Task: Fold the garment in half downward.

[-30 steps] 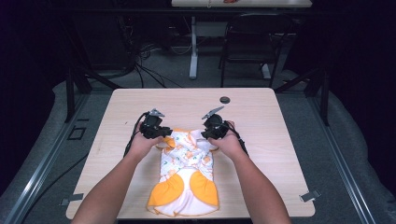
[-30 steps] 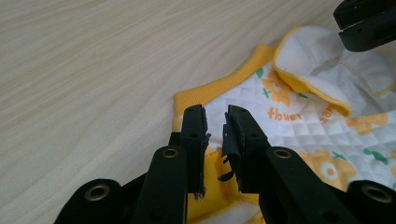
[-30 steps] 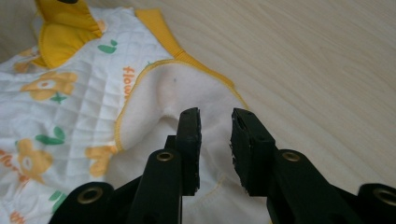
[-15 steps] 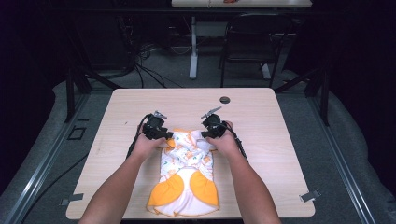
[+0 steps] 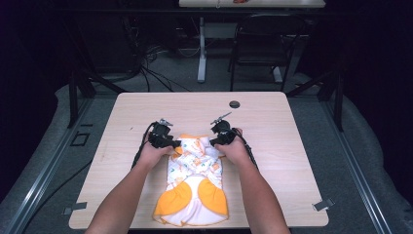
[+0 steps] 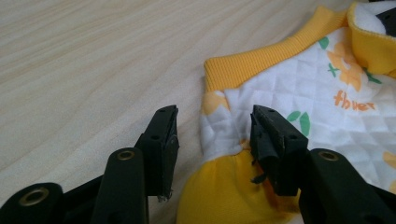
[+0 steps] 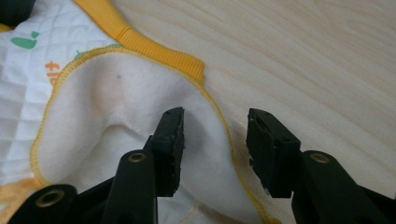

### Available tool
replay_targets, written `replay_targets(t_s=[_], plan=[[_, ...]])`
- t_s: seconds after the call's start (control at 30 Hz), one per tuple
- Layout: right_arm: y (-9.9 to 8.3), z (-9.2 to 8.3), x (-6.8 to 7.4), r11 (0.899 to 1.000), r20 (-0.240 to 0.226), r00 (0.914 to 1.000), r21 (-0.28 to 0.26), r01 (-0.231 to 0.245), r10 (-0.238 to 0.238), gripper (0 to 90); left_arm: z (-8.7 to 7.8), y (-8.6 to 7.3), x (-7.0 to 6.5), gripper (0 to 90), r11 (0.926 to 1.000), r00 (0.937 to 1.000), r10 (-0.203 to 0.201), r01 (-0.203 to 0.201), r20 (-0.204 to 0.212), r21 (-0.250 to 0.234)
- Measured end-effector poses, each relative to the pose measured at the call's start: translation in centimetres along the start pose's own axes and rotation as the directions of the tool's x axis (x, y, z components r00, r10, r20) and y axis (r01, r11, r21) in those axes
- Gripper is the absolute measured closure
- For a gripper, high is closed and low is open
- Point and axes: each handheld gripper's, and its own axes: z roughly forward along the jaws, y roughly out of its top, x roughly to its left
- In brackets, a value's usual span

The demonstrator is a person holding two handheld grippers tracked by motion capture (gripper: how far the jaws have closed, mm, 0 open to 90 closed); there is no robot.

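I am holding my left gripper [image 5: 171, 142] and my right gripper [image 5: 216, 139] at the two far corners of the garment [image 5: 194, 187], which is lying flat on the table [image 5: 272, 122], near its front edge. My left jaws are standing wide, having just been opening; the garment's [image 6: 299, 93] quilted edge is sitting between them, not pinched, with the yellow ribbed band [image 6: 271, 60] just ahead. My right jaws are also standing apart, having just been opening, and the white fleece lining [image 7: 116, 107] with its yellow stitched hem is lying loose between them. A small dark disc [image 5: 234, 104] is resting well apart, near the far edge.
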Motion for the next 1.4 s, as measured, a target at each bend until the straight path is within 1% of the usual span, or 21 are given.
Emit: replay_targets(t_s=[0.03,0.07,0.1,0.17,0.2,0.27,0.33,0.43,0.5,0.57,0.63,0.7,0.73,0.8,0.93,0.97,1.07,1.17,1.2,1.3,1.4], plan=[[0.0,0.1,0.0,1.0,0.0,1.0,0.002,-0.01,0.01,54.6,0.0,0.0,0.1,51.1,1.0,1.0,0.007,-0.007,0.0,0.001],[0.0,0.1,-0.1,1.0,-0.006,1.0,0.006,-0.007,0.007,54.6,0.1,0.0,0.1,50.8,1.0,1.0,0.0,0.0,-0.001,-0.003],[-0.1,0.1,-0.2,1.0,-0.008,0.9998,0.003,-0.019,0.019,54.6,0.1,0.0,0.2,50.8,1.0,1.0,-0.004,0.004,0.008,0.003],[-0.2,0.2,-0.5,0.999,-0.035,0.9984,0.004,-0.045,0.045,54.6,0.1,-0.1,0.2,50.9,1.0,1.0,-0.002,0.002,0.007,-0.001],[-0.2,0.2,-0.6,0.999,-0.035,0.9981,-0.001,-0.05,0.05,54.6,0.1,-0.1,0.2,50.9,1.0,1.0,-0.003,0.003,0.007,-0.003],[-0.3,0.2,-0.5,0.999,-0.032,0.9987,-0.007,-0.038,0.038,54.9,0.2,-0.1,0.1,51.0,1.0,1.0,-0.006,0.006,0.004,-0.005],[-0.2,0.2,-0.4,0.999,-0.033,0.9989,0.002,-0.033,0.033,56.7,0.2,-0.1,0.0,52.9,0.9999,0.9999,-0.011,0.011,0.004,-0.006],[-0.3,0.2,-0.4,0.999,-0.042,0.9986,-0.005,-0.033,0.033,60.5,0.1,-0.1,-0.1,58.2,1.0,0.9999,-0.007,0.007,0.012,0.003],[-0.4,0.2,-0.2,0.999,-0.059,0.9973,-0.024,-0.045,0.043,68.0,0.2,0.0,-0.2,65.1,1.0,0.9996,-0.009,0.009,0.025,0.004],[-0.4,0.1,-0.1,1.0,-0.067,0.9974,-0.014,-0.028,0.027,73.3,0.2,0.0,-0.3,67.6,1.0,0.9996,-0.007,0.007,0.028,0.005],[-0.4,0.2,0.0,0.999,-0.08,0.9965,-0.022,-0.029,0.027,77.5,0.2,0.0,-0.3,70.0,0.9999,0.9994,-0.01,0.01,0.034,0.006],[-0.4,0.1,0.1,1.0,-0.076,0.9971,-0.014,0.001,-0.002,78.9,0.2,0.0,-0.3,72.0,0.9999,0.9991,-0.015,0.015,0.04,0.005],[-0.4,0.1,0.1,1.0,-0.077,0.997,-0.013,0.004,-0.005,79.6,0.2,0.0,-0.2,73.0,0.9998,0.9988,-0.017,0.017,0.045,0.005],[-0.4,0.1,0.1,1.0,-0.084,0.9964,-0.013,0.003,-0.004,81.1,0.2,0.0,-0.2,75.0,0.9995,0.9982,-0.031,0.03,0.051,0.005],[-0.4,0.2,0.1,1.0,-0.094,0.9955,-0.018,-0.009,0.007,84.5,0.2,0.0,-0.3,79.8,0.9993,0.9975,-0.036,0.036,0.061,0.004],[-0.5,0.2,0.3,1.0,-0.093,0.9956,-0.027,-0.01,0.007,85.3,0.3,0.0,-0.4,81.3,0.9994,0.9977,-0.036,0.036,0.058,0.002],[-0.5,0.1,0.3,1.0,-0.085,0.9964,-0.02,-0.001,-0.001,86.3,0.2,0.0,-0.5,82.5,0.9993,0.998,-0.036,0.036,0.053,0.007],[-0.5,0.1,0.2,0.999,-0.097,0.9951,-0.024,-0.022,0.02,86.6,0.2,0.1,-0.6,83.5,0.9992,0.9982,-0.039,0.039,0.045,0.007],[-0.5,0.1,0.2,1.0,-0.097,0.9951,-0.023,-0.022,0.02,86.6,0.2,0.1,-0.7,83.8,0.9994,0.9986,-0.033,0.033,0.04,0.009],[-0.4,0.0,0.5,1.0,-0.08,0.9968,-0.012,0.002,-0.003,86.9,0.2,0.3,-0.8,84.2,0.9995,0.999,-0.027,0.027,0.036,0.016],[-0.3,-0.1,0.6,1.0,-0.074,0.9972,-0.016,0.006,-0.007,87.1,0.1,0.4,-0.7,84.3,0.9997,0.9994,-0.016,0.016,0.03,0.018]])
